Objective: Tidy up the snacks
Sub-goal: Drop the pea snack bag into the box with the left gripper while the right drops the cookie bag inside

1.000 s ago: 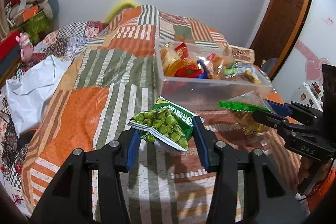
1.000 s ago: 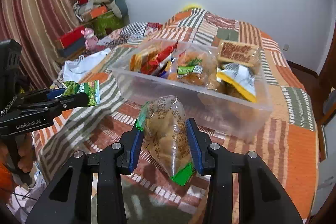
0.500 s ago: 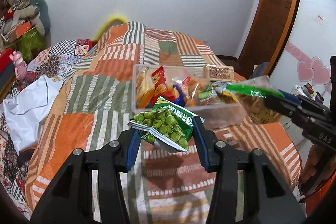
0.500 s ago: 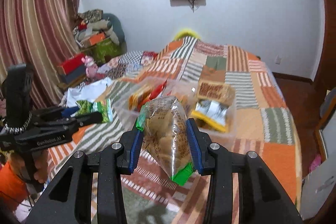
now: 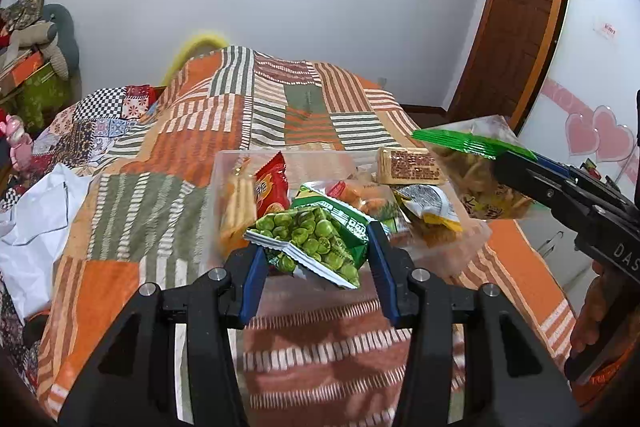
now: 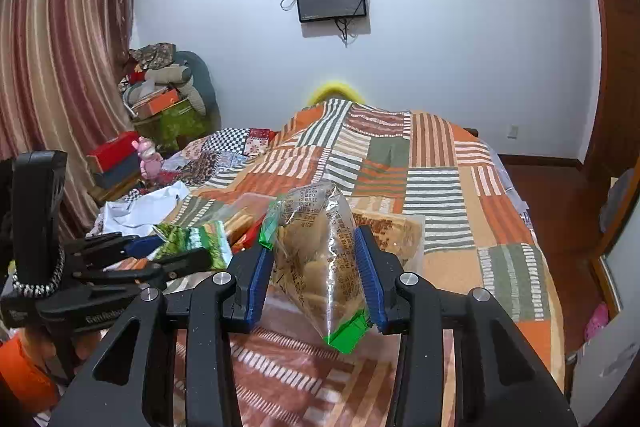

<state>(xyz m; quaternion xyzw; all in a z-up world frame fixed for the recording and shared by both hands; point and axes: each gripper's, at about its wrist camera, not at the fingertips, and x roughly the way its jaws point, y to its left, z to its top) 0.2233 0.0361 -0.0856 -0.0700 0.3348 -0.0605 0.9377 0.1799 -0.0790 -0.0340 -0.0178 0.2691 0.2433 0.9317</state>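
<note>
Between the blue pads of the left gripper (image 5: 316, 259) a green pea snack packet (image 5: 316, 241) is clamped, held in the air just in front of the clear bin (image 5: 224, 171) of snacks. The right gripper (image 6: 316, 271) pinches a clear bag of crackers (image 6: 316, 255) with green ends, also aloft near that bin. Below both lies the striped patchwork bedspread (image 5: 160, 163).

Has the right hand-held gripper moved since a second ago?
Yes. The right hand-held gripper, shut on the clear snack bag, has risen: the clear bin sits lower in its view.
</note>
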